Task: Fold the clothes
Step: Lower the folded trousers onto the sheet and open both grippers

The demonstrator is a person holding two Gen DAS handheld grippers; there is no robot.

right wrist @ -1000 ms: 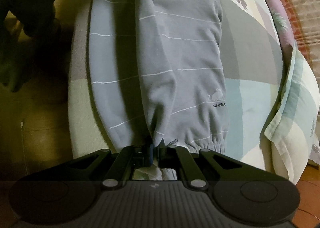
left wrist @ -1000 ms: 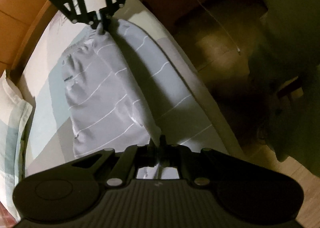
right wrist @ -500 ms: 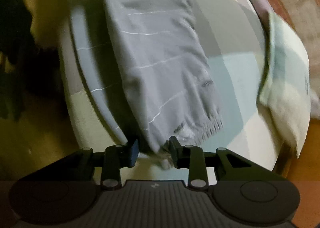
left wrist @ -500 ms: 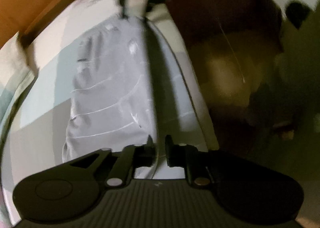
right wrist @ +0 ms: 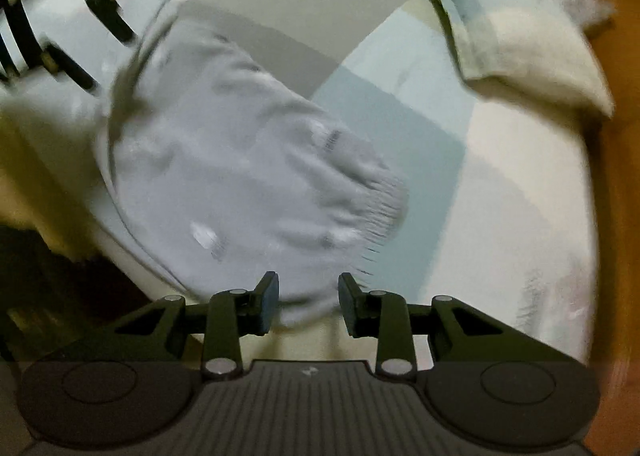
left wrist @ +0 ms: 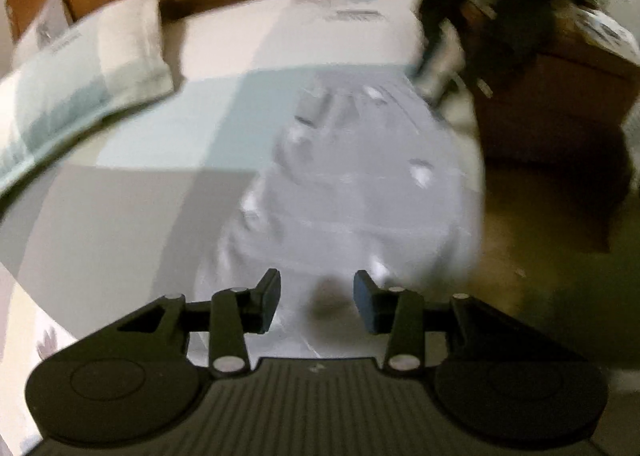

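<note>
Grey striped garment (left wrist: 360,192) lying bunched on bed (left wrist: 132,200) near its edge, pillow (left wrist: 88,84) beside. Left claw (left wrist: 316,300) spread, empty, just above cloth. Right claw (right wrist: 308,302) spread, empty, over hem. Between grips mid-fold, probably. Next: choose edge or corner, pinch cleanly; blur hides layering.

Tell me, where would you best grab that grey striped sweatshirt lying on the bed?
Probably the ribbed hem of the grey striped sweatshirt, approached from the pillow side: it is a thick, bunched edge lying free on the patchwork bedsheet. Both the left gripper and right gripper are open now.
</note>
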